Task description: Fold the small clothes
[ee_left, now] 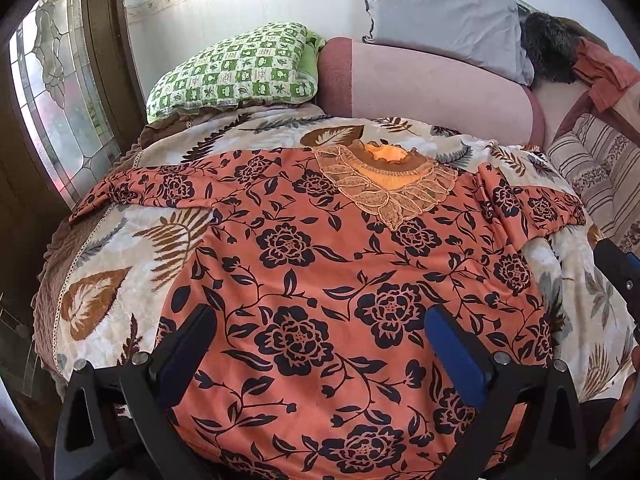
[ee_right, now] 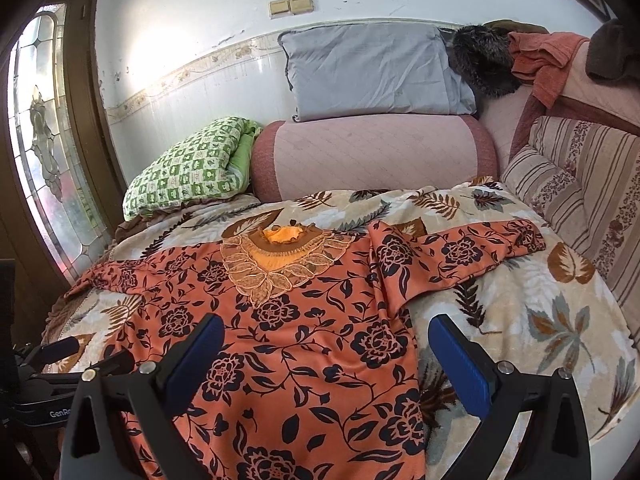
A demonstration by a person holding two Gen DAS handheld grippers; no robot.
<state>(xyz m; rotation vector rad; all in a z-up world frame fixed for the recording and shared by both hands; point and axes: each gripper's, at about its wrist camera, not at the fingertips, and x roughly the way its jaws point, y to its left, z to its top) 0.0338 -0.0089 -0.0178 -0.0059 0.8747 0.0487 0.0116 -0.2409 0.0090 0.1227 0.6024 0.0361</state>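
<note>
Both grippers, left gripper (ee_left: 320, 340) and right gripper (ee_right: 326, 344), gape wide, empty, over flat floral blouse (ee_left: 340, 264); pinch sleeve (ee_right: 472, 252) edge cleanly first.

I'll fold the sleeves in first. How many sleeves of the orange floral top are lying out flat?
2. One sleeve stretches toward the striped cushion; the other sleeve lies toward the window. Neither looks hidden.
</note>
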